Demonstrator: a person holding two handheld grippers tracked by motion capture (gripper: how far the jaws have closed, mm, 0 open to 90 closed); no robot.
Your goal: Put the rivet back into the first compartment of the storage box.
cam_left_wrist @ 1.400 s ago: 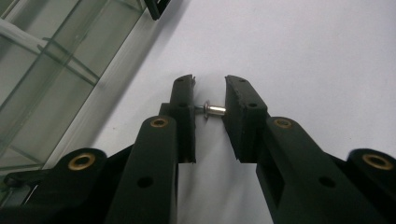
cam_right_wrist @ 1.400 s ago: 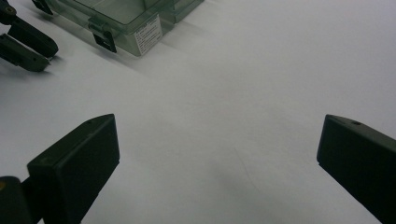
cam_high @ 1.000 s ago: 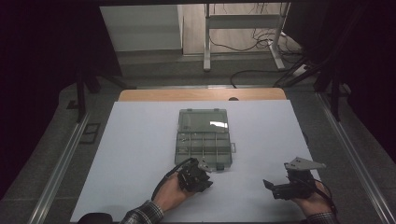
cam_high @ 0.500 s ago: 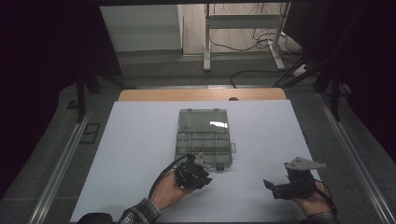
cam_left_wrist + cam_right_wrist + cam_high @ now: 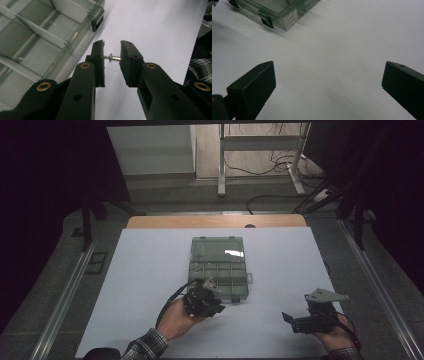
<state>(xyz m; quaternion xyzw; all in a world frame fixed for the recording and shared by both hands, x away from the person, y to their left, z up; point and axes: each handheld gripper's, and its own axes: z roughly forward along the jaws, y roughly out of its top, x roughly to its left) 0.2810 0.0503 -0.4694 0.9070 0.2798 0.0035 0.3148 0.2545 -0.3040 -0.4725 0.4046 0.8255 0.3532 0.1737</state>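
- From the high view, the left gripper sits just at the near left corner of the clear plastic box, out on the white table; whatever it carries is too small to make out from up there.
- The left gripper view settles it: a small silver screw is pinched between the two black pads, which stand only a narrow gap apart, each pressing on one end.
- The screw lies crosswise, long axis running straight from one pad to the other, flat head toward the pad on the box side, shank toward the other.
- It hangs over bare table, just beside the box's open compartments and near a black latch.
- The right gripper rests near the table's front right, well apart from the box.
- The right gripper view shows its jaws spread wide with nothing but white table between them, and the box's labelled end far off at the top.
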